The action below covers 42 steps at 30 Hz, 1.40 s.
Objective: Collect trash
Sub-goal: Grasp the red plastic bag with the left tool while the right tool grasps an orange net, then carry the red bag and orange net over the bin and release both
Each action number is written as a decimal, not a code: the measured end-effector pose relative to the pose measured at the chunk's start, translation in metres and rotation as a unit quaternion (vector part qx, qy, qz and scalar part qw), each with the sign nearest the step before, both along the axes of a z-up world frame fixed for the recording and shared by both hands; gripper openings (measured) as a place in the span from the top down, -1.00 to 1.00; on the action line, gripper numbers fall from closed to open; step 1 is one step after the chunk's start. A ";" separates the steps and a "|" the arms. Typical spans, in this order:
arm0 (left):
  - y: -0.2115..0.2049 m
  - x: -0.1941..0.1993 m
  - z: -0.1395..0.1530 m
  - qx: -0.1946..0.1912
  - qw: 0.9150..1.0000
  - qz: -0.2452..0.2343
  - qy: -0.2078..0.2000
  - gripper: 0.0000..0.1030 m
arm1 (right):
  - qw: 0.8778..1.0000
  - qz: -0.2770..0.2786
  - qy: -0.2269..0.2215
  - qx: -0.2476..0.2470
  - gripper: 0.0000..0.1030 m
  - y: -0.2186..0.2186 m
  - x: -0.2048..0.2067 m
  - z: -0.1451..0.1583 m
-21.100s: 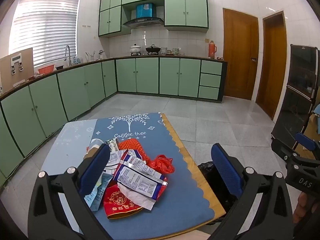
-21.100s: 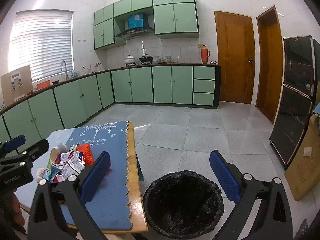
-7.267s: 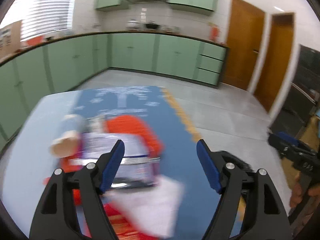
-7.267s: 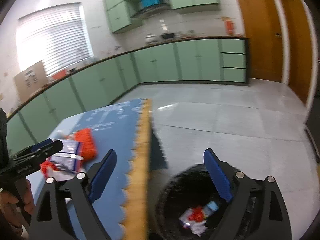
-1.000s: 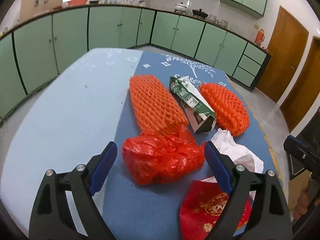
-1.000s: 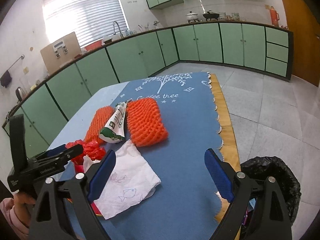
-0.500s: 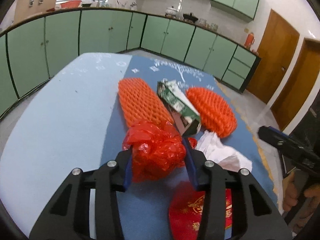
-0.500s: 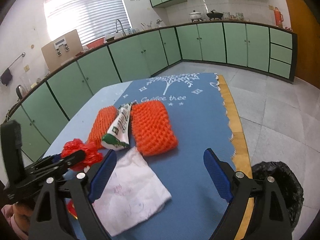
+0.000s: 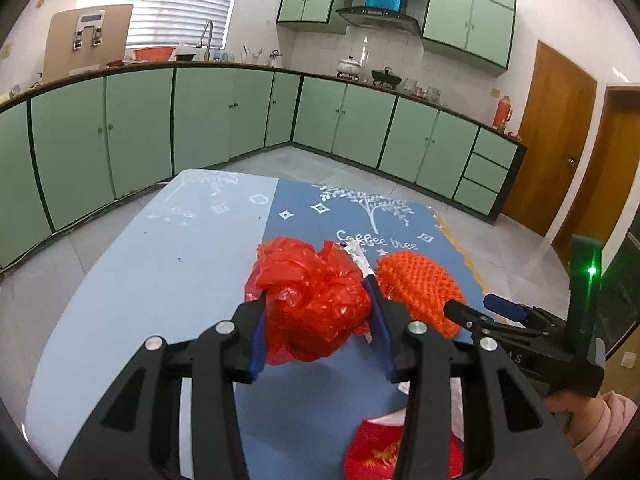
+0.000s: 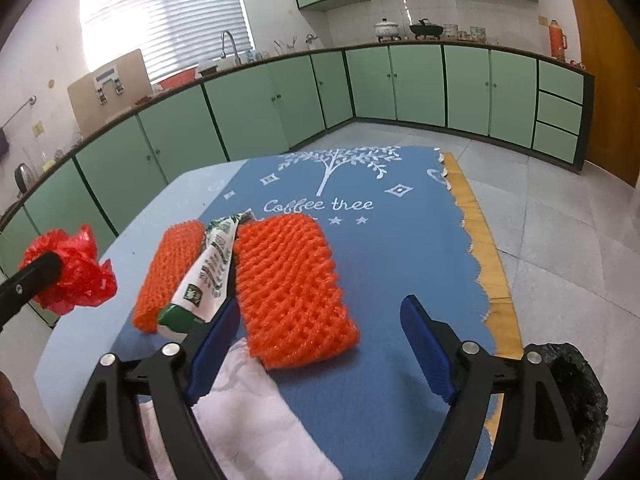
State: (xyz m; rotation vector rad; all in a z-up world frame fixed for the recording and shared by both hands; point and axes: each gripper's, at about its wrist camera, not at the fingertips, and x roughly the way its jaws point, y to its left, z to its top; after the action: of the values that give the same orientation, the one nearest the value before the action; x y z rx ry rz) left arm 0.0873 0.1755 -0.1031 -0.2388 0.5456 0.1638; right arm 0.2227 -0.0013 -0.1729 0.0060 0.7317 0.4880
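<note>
My left gripper (image 9: 316, 316) is shut on a crumpled red plastic bag (image 9: 310, 296) and holds it above the table; the bag also shows at the left of the right wrist view (image 10: 70, 270). My right gripper (image 10: 316, 332) is open, its jaws on either side of the near end of an orange foam net (image 10: 290, 284). A green and white wrapper (image 10: 208, 276) and a second orange net (image 10: 170, 270) lie to its left. A white tissue (image 10: 244, 428) lies under the right gripper. A red packet (image 9: 380, 456) lies at the table's near edge.
The table has a blue mat (image 10: 380, 248) with a wooden edge (image 10: 488, 264) on the right. A black-lined trash bin (image 10: 576, 396) stands on the floor beyond that edge. Green cabinets (image 9: 224, 120) line the walls.
My left gripper has closed on the red bag and lifted it off the table. My right gripper has moved in lower over the orange net.
</note>
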 end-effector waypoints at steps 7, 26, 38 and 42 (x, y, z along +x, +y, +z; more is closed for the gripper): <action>-0.001 0.019 -0.019 0.006 1.000 0.000 0.022 0.21 | 0.999 0.020 0.034 -0.008 -0.03 0.008 0.008 -0.015; -0.066 0.026 0.020 0.012 0.997 -0.074 -0.019 0.21 | 0.997 -0.039 -0.039 0.050 0.65 -0.080 -0.026 0.053; -0.185 0.054 0.023 0.002 0.980 -0.199 -0.028 0.20 | 0.986 -0.157 -0.049 0.037 0.65 -0.192 -0.062 0.068; -0.223 0.059 0.017 0.005 0.971 -0.238 -0.024 0.20 | 0.979 -0.200 -0.044 0.022 0.65 -0.230 -0.073 0.060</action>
State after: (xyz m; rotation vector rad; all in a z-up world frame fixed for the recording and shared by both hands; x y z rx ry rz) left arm 0.1468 -0.0477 -0.0865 -0.0964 0.5389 -0.3050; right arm 0.1493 -0.2316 -0.1126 0.1698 0.6135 0.1178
